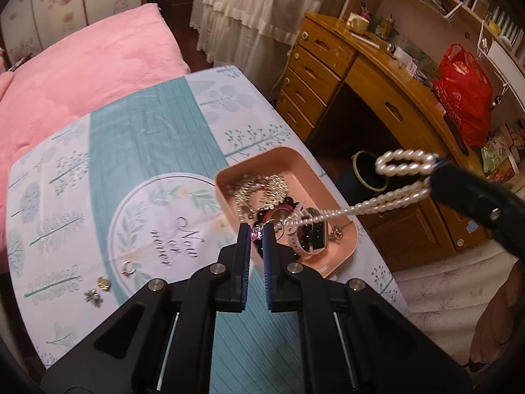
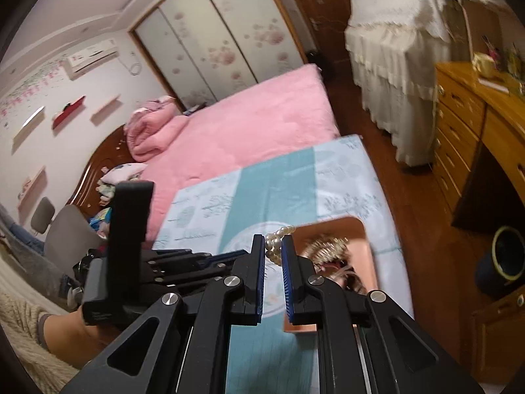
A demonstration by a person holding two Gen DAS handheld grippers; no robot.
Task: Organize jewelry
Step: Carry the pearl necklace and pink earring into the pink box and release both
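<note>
While the right gripper (image 2: 273,246) pinches the pearl necklace (image 1: 403,164) shut, its strand trails down into the pink tray (image 1: 341,249) below. The left gripper (image 1: 257,233), closed on a small pink-stoned piece (image 1: 254,231) just above that tangle, probably holds it apart so the pearls pull free.

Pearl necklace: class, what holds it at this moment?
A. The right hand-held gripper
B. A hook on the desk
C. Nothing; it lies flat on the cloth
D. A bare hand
A: the pearl necklace loops out of the right hand-held gripper, trailing toward the pink tray.

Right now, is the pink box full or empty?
Partly full. The pink box holds a jumble of gold and dark bead jewelry, while a pearl necklace stretches out to the right gripper.
</note>
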